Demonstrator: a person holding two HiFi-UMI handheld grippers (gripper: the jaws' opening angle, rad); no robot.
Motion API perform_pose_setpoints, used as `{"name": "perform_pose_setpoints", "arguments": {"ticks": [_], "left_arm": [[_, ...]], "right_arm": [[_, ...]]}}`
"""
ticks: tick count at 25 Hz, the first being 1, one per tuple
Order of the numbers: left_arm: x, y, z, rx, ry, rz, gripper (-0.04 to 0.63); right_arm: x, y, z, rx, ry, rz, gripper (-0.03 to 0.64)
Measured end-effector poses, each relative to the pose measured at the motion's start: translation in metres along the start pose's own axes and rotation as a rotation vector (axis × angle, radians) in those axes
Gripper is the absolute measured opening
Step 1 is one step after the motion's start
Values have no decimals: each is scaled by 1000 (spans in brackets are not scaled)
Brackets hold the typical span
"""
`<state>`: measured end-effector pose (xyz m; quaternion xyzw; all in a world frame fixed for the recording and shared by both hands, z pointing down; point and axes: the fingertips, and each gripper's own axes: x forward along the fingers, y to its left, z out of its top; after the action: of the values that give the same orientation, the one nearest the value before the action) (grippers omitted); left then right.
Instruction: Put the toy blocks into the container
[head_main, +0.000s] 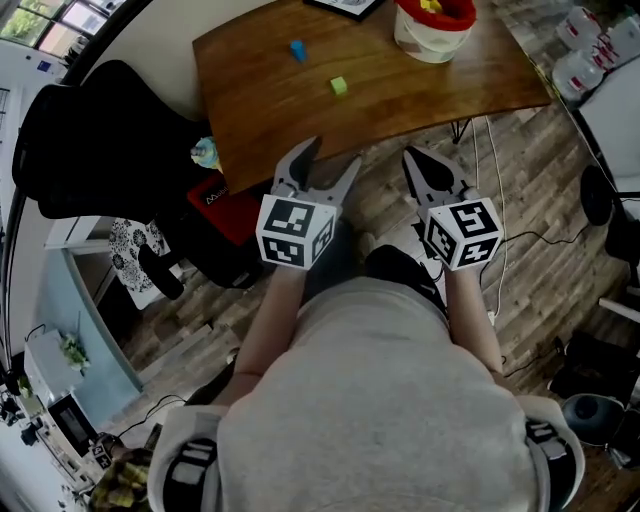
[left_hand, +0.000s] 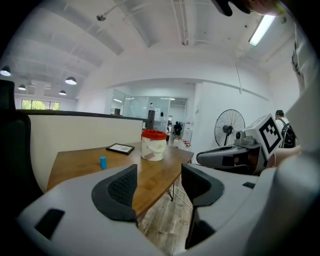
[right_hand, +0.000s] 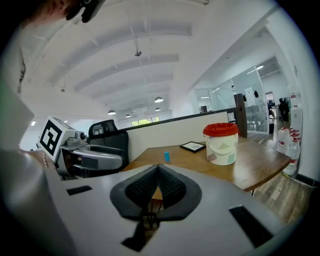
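Note:
On the wooden table (head_main: 420, 95) lie a blue block (head_main: 297, 50) and a green block (head_main: 338, 86). A white container with a red rim (head_main: 433, 28) stands at the table's far right, with a yellow block (head_main: 430, 6) inside. Both grippers hover off the table's near edge, above the floor. My left gripper (head_main: 330, 155) is open and empty; its own view shows the blue block (left_hand: 103, 162) and the container (left_hand: 153, 145) beyond the left gripper (left_hand: 157, 180). My right gripper (head_main: 412, 155) is shut with nothing held; the right gripper (right_hand: 157, 172) faces the blue block (right_hand: 166, 156) and the container (right_hand: 222, 144).
A black-framed tablet or picture (left_hand: 120, 148) lies flat at the table's back. A black office chair (head_main: 100, 140) stands left of the table, with a red box (head_main: 225, 205) under the table's corner. Cables (head_main: 495, 200) run over the wood floor. A fan (left_hand: 229, 127) stands to the right.

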<state>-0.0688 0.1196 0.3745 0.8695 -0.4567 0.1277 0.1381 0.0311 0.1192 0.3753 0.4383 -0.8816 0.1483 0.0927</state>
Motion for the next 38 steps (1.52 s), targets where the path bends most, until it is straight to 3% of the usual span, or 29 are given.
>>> {"name": "perform_pose_setpoints", "arguments": {"ticks": [13,30,38], "left_arm": [[23,33,-15,-41,79,45,278],[121,124,61,6,41,-15,278],[144,163,70,7,40,-38,278]], "right_arm": [[41,-20,0,33,2,29,11],[159,-72,83,-57,-46,25,11],[210,-75,93,-89,-14,42,11]]}}
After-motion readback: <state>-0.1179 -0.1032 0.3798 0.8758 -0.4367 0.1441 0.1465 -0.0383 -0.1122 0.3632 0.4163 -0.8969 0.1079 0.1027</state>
